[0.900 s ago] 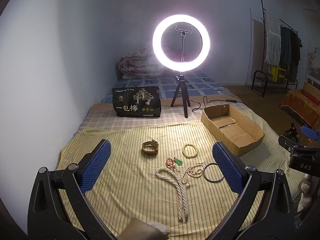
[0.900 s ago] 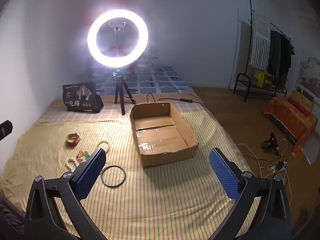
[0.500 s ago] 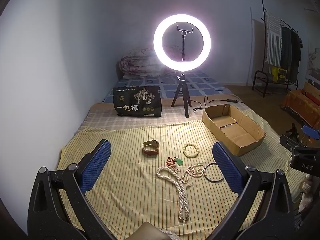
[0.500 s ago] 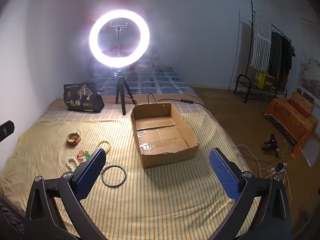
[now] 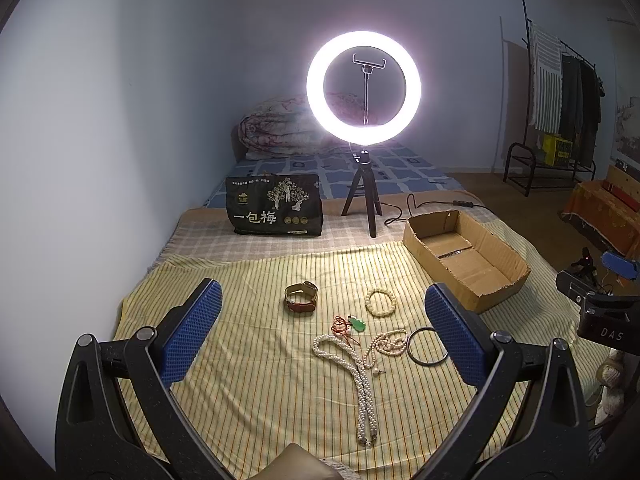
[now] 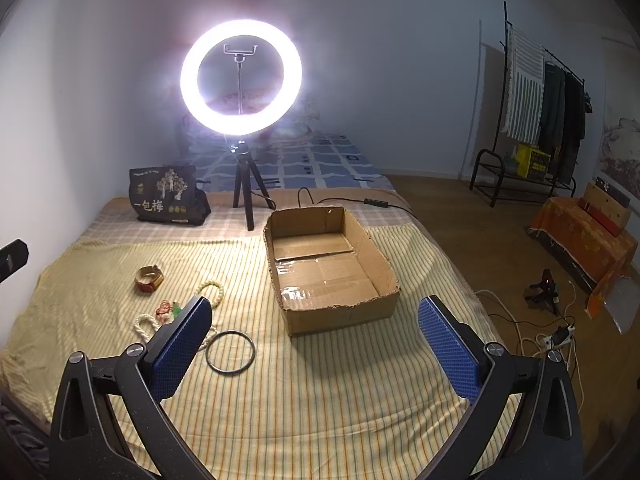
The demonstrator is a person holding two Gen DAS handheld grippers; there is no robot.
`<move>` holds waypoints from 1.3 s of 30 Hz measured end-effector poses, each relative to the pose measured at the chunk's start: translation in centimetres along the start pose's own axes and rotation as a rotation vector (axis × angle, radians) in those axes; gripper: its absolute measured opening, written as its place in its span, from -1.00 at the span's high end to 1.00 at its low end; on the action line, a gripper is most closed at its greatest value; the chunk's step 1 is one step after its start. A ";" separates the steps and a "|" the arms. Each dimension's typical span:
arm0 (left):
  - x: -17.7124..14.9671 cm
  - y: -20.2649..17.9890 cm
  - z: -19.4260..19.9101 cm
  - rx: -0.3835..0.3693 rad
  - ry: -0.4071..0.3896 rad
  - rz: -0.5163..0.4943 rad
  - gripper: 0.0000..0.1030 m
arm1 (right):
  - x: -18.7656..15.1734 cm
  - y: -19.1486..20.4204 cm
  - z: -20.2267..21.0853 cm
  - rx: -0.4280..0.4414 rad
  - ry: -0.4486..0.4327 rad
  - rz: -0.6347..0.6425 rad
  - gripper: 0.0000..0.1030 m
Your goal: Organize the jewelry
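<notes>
Jewelry lies on a yellow striped cloth (image 5: 256, 392): a brown-strapped watch (image 5: 301, 303), a cream bead bracelet (image 5: 381, 303), a green pendant on red cord (image 5: 357, 325), a long pearl necklace (image 5: 362, 380), a smaller bead strand (image 5: 387, 346) and a dark bangle (image 5: 425, 352). An open cardboard box (image 5: 464, 260) sits to the right. My left gripper (image 5: 320, 332) is open and empty above the jewelry. My right gripper (image 6: 316, 344) is open and empty, in front of the box (image 6: 332, 268), with the bangle (image 6: 230, 352) near its left finger.
A lit ring light on a tripod (image 5: 363, 92) stands behind the cloth, its cable running right. A black printed bag (image 5: 274, 210) stands at the back left. A folded quilt (image 5: 280, 128) lies on the bed. A clothes rack (image 6: 536, 120) and floor cables (image 6: 552, 336) are at the right.
Both views have shifted very slightly; the scene drifted a little to the right in both. Nothing on the cloth has moved, and both grippers stay open.
</notes>
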State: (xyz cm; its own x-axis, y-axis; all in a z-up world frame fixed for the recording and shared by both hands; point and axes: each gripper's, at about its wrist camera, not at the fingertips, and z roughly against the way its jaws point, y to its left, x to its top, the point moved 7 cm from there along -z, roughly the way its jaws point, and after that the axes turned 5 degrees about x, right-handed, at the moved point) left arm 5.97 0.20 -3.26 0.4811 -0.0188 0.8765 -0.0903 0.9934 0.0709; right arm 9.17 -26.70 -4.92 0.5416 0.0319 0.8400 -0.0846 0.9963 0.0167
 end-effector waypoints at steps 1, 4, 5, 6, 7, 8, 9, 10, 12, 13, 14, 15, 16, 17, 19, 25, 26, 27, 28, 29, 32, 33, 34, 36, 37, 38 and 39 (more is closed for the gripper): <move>0.0 0.0 0.0 0.000 -0.001 0.001 -1.00 | 0.0 0.1 0.0 -0.002 0.000 0.000 -0.99; 0.2 0.1 0.0 0.002 -0.003 0.002 -1.00 | 0.0 0.1 0.0 -0.001 0.001 -0.001 -0.99; 0.2 0.0 0.0 0.001 -0.003 0.002 -1.00 | 0.0 0.1 0.0 -0.002 0.001 -0.001 -0.99; 0.3 0.2 0.1 0.001 -0.004 0.003 -1.00 | 0.0 0.1 0.0 -0.002 0.001 0.000 -0.99; 0.3 0.2 0.1 0.001 -0.004 0.003 -1.00 | 0.0 0.1 0.0 -0.002 0.000 0.000 -0.99; 0.4 0.2 0.1 0.001 -0.004 0.004 -1.00 | 0.0 0.1 0.0 -0.002 0.000 0.000 -0.99; 0.4 0.2 0.1 0.000 -0.004 0.005 -1.00 | 0.1 0.1 0.0 -0.003 0.000 0.000 -0.99; 0.3 0.2 0.2 0.001 -0.004 0.003 -1.00 | 0.0 0.1 0.0 -0.003 0.000 0.000 -0.99; 0.3 0.2 0.2 0.001 -0.005 0.003 -1.00 | 0.0 0.1 0.0 -0.002 0.000 0.000 -0.99; 0.4 0.2 0.2 0.002 -0.005 0.003 -1.00 | 0.0 0.0 0.0 -0.002 0.000 0.000 -0.99; 0.4 0.2 0.2 0.003 -0.006 0.003 -1.00 | 0.1 0.1 0.0 -0.001 0.000 0.000 -0.99; 0.5 0.2 0.2 0.004 -0.007 0.002 -1.00 | 0.1 0.1 0.0 -0.002 0.000 0.001 -0.99; 0.4 0.3 0.2 0.001 -0.005 0.002 -1.00 | 0.0 0.1 0.0 -0.003 0.000 0.000 -0.99; 0.4 0.3 0.2 0.001 -0.005 0.002 -1.00 | 0.1 0.1 0.0 -0.003 0.000 0.001 -0.99; 0.5 0.3 0.1 0.000 -0.005 0.001 -1.00 | 0.0 0.1 0.0 -0.002 0.001 -0.001 -0.99; 0.9 0.5 0.3 0.000 -0.005 0.004 -1.00 | 0.0 0.1 0.0 -0.003 0.002 0.000 -0.99; 1.0 0.5 0.3 0.000 -0.005 0.004 -1.00 | 0.1 0.1 0.0 -0.003 0.003 0.000 -0.99; 1.1 0.6 0.3 0.000 -0.004 0.004 -1.00 | 0.1 0.1 0.0 -0.003 0.003 -0.001 -0.99; 1.2 0.6 0.2 0.000 -0.004 0.004 -1.00 | 0.0 0.1 0.0 -0.003 0.002 -0.001 -0.99; 1.4 0.6 0.2 0.000 -0.004 0.004 -1.00 | 0.0 0.1 0.0 -0.003 0.003 -0.001 -0.99; 1.2 0.5 0.3 0.001 -0.005 0.004 -1.00 | 0.0 0.1 0.0 -0.002 0.003 0.000 -0.99; 0.5 0.4 0.4 0.001 -0.007 0.003 -1.00 | 0.0 0.1 0.0 -0.002 0.003 0.001 -0.99; 0.6 0.4 0.4 0.001 -0.007 0.003 -1.00 | 0.0 0.1 0.0 -0.003 0.002 0.001 -0.99; 0.8 0.4 0.4 0.000 -0.006 0.004 -1.00 | 0.0 0.1 0.0 -0.004 0.003 0.002 -0.99; 0.9 0.5 0.4 -0.001 -0.006 0.004 -1.00 | 0.0 0.1 0.0 -0.003 0.003 0.001 -0.99; 1.0 0.5 0.4 -0.001 -0.005 0.004 -1.00 | 0.0 0.1 0.0 -0.002 0.004 0.000 -0.99; 0.8 0.4 0.4 0.000 -0.006 0.004 -1.00 | 0.0 0.1 0.0 -0.003 0.004 0.000 -0.99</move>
State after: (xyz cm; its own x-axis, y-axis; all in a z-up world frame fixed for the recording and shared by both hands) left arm 5.94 0.57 -2.33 0.4757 -0.0156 0.8795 -0.0918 0.9935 0.0673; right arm 9.17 -26.61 -4.92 0.5450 0.0322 0.8378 -0.0822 0.9965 0.0152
